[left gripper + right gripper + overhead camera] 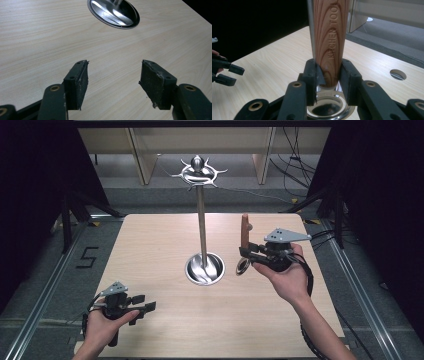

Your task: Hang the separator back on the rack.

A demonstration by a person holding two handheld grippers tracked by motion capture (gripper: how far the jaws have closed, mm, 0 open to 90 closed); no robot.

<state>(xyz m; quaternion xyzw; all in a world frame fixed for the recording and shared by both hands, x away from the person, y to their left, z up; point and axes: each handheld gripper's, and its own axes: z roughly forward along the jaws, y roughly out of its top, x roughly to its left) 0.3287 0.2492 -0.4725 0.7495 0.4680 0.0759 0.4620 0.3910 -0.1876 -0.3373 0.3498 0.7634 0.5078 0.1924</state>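
Note:
A kitchen tool with a wooden handle (245, 231) (332, 37) stands upright right of centre, its round shiny metal end (243, 266) (328, 106) pointing down. My right gripper (248, 252) (329, 75) is shut on the lower part of that handle, pads pressed on both sides. A metal utensil stand rises mid-table: a thin pole (202, 230) (310, 30), a crown of hooks (199, 172) on top, and a round dish base (205, 268) (113, 12). My left gripper (146, 303) (113, 77) (227, 72) rests open and holds nothing near the front left, above bare wood.
The light wooden table (150, 250) has dark floor and metal rails around it. Cables (295, 160) lie on the floor behind. A round hole (398, 74) shows in the tabletop in the right gripper view. Pale furniture panels (142, 155) stand at the back.

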